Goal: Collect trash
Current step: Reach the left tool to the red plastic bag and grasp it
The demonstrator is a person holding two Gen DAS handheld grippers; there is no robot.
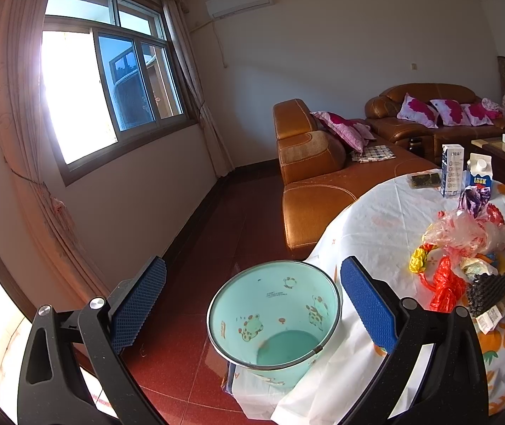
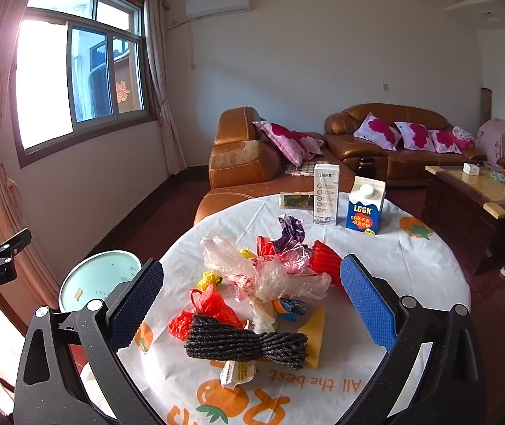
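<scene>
Both my claws are released: the left claw (image 1: pixel 252 304) hangs above the mint bin (image 1: pixel 274 315) beside the table (image 1: pixel 376 226), the right claw (image 2: pixel 252 301) over the trash pile (image 2: pixel 259 283) on it.

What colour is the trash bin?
The bin is mint green with little cartoon animals on it. The left wrist view shows it best.
</scene>
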